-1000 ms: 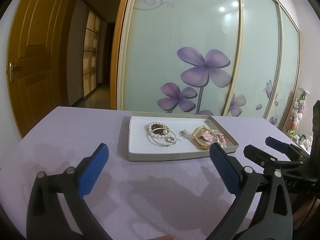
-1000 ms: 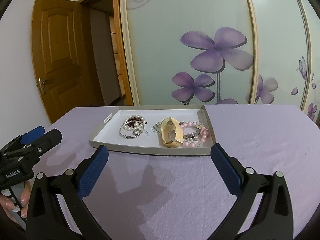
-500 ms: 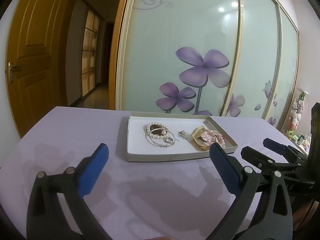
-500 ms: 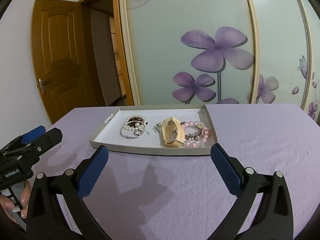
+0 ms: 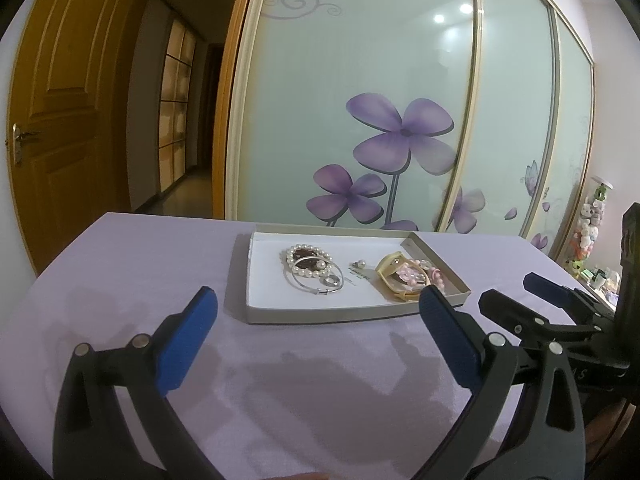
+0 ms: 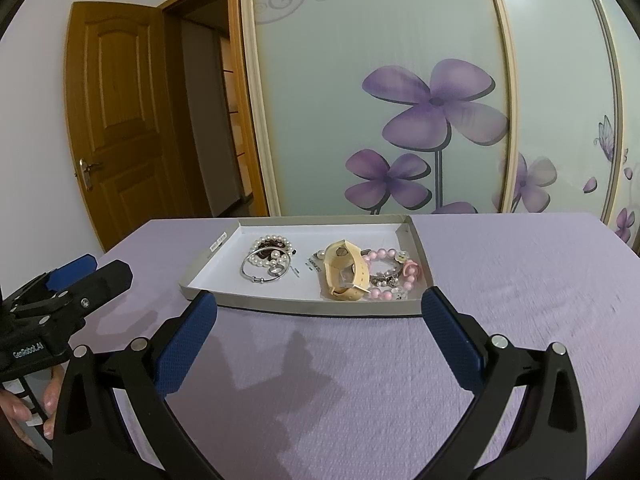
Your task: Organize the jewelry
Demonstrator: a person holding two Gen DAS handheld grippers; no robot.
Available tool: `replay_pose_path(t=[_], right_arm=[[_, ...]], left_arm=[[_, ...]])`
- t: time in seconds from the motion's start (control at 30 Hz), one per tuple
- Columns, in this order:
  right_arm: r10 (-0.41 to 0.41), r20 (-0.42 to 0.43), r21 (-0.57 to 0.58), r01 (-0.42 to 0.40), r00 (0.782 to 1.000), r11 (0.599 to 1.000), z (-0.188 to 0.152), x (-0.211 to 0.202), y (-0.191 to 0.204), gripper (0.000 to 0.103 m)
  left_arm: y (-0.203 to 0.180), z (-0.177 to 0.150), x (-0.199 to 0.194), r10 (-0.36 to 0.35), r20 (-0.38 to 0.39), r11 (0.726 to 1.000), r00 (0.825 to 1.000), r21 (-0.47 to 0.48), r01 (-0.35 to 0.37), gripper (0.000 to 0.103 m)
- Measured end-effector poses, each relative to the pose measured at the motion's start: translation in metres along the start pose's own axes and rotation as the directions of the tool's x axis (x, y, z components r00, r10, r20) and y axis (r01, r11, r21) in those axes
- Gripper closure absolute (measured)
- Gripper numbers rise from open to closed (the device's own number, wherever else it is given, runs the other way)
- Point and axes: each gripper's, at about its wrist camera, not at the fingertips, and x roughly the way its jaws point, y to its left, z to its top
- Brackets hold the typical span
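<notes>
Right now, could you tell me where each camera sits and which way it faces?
Left wrist: on the left gripper, facing across the purple table to the tray and wardrobe doors; its open blue fingers and the right gripper show.
Right wrist: on the right gripper, facing the tray more squarely; its open fingers, the left gripper and a hand show.
Shared: tray, pearl bracelet, watch.

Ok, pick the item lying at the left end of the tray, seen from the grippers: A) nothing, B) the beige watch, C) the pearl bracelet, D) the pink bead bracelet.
C: the pearl bracelet lies towards the left end of the tray, with the beige watch and pink bead bracelet further right.
</notes>
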Motion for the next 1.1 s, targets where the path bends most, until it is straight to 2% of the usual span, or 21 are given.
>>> replay_pose_path(t=[1.1], right_arm=[[0.006, -0.005, 0.003, -0.006, 1.000, 1.000, 0.0006, 0.0037, 0.0050, 0.001]], left_arm=[[-0.0035, -0.0001, 0.0010, -0.014, 0.004, 1.000, 1.000, 0.006, 0.014, 0.002]])
